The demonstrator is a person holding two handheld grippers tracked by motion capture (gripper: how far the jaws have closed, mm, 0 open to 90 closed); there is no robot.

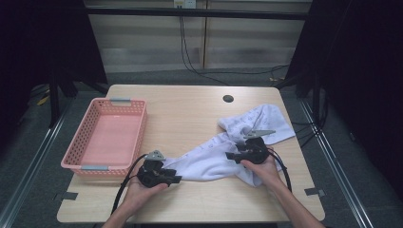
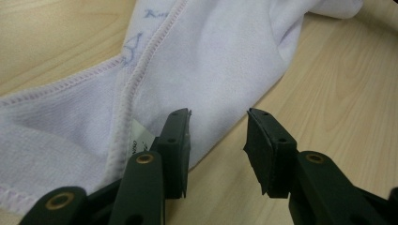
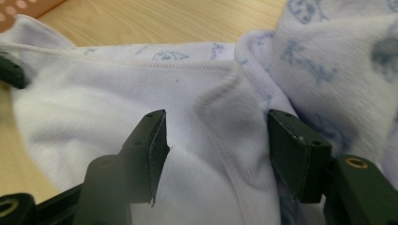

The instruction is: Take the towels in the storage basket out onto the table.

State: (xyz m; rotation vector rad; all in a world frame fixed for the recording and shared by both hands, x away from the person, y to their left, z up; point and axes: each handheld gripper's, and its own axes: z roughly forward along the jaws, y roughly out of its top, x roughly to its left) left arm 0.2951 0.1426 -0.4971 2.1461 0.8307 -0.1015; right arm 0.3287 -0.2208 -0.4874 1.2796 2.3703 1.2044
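Observation:
A white garment [image 1: 259, 121] with a small blue print lies crumpled across the right half of the wooden table [image 1: 190, 109]. My left gripper [image 1: 175, 178] sits at its near left end. In the left gripper view the jaws [image 2: 218, 136] stand apart, the left one resting on the stitched hem of the garment [image 2: 202, 51] by a small label [image 2: 141, 138]; nothing is pinched. My right gripper [image 1: 231, 155] rests on the garment's middle. Its jaws [image 3: 216, 140] are spread over a raised fold of the garment [image 3: 117, 98], with the pads off the fabric.
An empty pink plastic basket [image 1: 141, 124] stands at the table's left side. A round cable hole [image 1: 228, 98] lies near the far edge. Bare wood lies in front of both hands and behind the garment. Black cables trail from the grippers off the near edge.

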